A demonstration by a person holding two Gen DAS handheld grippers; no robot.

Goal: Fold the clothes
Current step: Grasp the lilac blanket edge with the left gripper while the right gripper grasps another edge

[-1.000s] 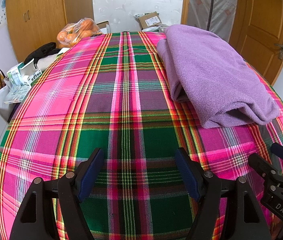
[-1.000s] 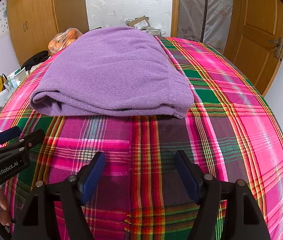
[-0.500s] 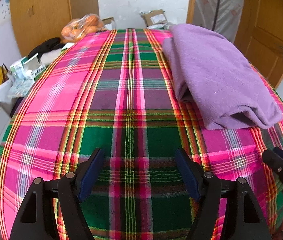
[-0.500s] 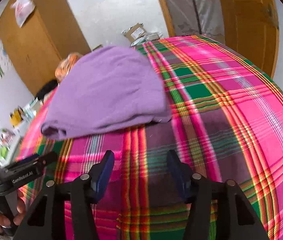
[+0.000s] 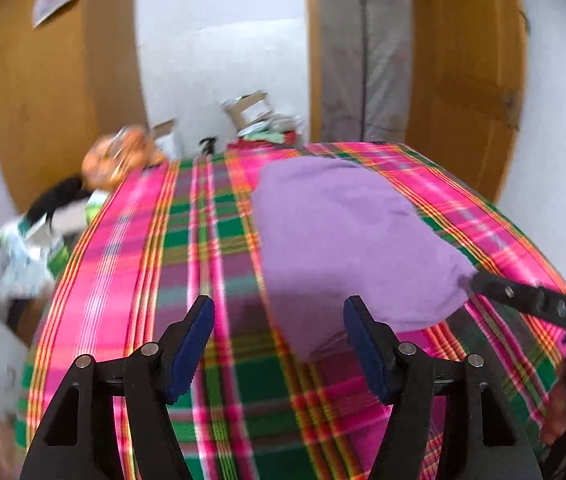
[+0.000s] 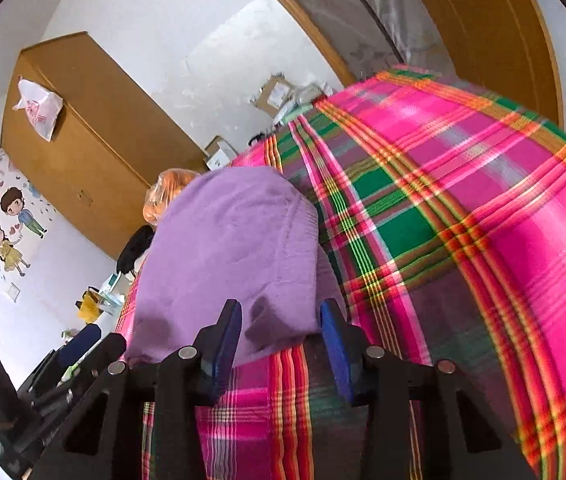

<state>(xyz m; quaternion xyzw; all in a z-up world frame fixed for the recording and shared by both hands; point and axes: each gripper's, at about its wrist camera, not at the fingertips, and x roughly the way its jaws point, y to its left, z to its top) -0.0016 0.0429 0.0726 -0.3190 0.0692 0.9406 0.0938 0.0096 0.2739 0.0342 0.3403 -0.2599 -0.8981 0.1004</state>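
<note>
Two grippers over plaid cloth [image 5: 135,248]. Left gripper [image 5: 279,344] spread wide, empty. Right gripper [image 6: 281,340] parted around folded purple garment's [image 6: 227,248] edge.

The purple garment [image 6: 239,240] is soft, matt fleece. The plaid cloth [image 5: 211,248] beneath is flat-woven. The door [image 5: 463,80] is smooth varnished wood.

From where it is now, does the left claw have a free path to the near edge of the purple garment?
Probably yes. The left claw is open, with the purple garment lying just ahead on the plaid cloth and nothing between them; the right claw meets its other corner.
</note>
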